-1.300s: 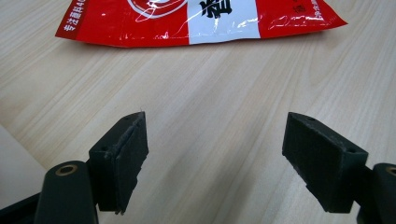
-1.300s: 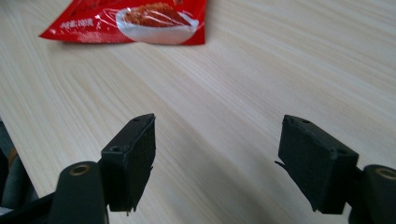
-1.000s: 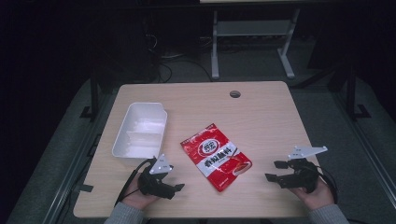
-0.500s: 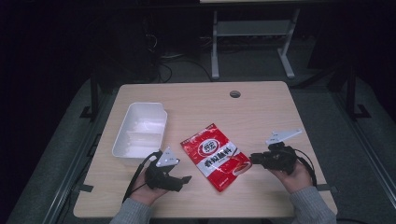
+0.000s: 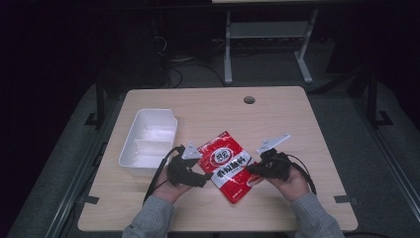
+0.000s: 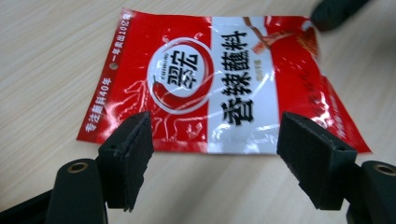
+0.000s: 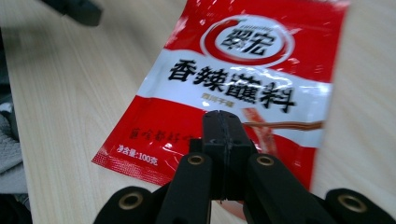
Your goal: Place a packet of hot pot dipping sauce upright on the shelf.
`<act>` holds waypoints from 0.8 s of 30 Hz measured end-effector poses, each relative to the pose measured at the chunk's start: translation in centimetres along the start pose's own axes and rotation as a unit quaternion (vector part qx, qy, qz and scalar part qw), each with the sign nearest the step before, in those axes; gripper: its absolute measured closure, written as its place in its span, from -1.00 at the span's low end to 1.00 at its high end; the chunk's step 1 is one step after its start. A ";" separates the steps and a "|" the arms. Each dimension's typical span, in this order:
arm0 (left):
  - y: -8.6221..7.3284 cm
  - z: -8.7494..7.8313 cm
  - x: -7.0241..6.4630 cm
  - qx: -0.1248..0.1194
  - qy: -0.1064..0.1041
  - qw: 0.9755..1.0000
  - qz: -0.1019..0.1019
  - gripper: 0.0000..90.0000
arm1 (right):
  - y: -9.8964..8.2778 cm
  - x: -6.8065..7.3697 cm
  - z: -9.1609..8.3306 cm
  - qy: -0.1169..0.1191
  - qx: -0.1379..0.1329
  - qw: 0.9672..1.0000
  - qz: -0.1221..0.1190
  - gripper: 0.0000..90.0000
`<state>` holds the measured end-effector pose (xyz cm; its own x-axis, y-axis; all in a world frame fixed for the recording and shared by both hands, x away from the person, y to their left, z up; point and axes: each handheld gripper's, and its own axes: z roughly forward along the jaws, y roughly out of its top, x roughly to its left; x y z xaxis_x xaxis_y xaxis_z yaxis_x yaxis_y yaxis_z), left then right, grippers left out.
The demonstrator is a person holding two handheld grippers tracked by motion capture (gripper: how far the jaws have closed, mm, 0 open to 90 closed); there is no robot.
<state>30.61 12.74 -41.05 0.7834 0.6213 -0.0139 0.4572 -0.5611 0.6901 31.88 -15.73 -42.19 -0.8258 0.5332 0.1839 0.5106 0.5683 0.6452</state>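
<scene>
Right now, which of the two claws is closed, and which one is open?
The right claw is closed, its jaws pressed together over the red sachet. The left claw is open, jaws wide apart before the sachet's edge.

Right tool view: right tool, jaws pressed together, hides the red packet edge at 6 o'clock, so any grip cannot be confirmed; the other tool at 11 o'clock is cropped and blurred. High view: packet print too small to read.

High overhead; gripper views close, sharing pouch
</scene>
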 end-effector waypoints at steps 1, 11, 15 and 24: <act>0.0 0.0 0.0 0.000 0.000 1.000 0.000 -0.41 | 0.0 0.1 0.5 0.003 0.008 1.000 -0.004 0.99; 1.3 2.7 2.8 0.019 0.028 0.998 -0.056 -0.44 | -0.1 0.6 2.5 -0.003 0.039 0.999 -0.015 0.98; 1.6 3.3 3.6 0.015 0.043 0.996 -0.076 -0.44 | -0.3 0.4 2.9 -0.004 0.043 0.999 -0.012 0.98; 1.4 5.0 5.9 0.043 0.066 0.990 -0.116 -0.42 | -0.3 0.6 3.1 -0.013 0.044 0.999 -0.014 0.99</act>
<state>37.97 12.85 -43.74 0.5941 0.8016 -0.0673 0.6571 -0.4354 0.6153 31.93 -13.66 -44.55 -0.8341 0.5316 0.1471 0.5075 0.6351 0.5824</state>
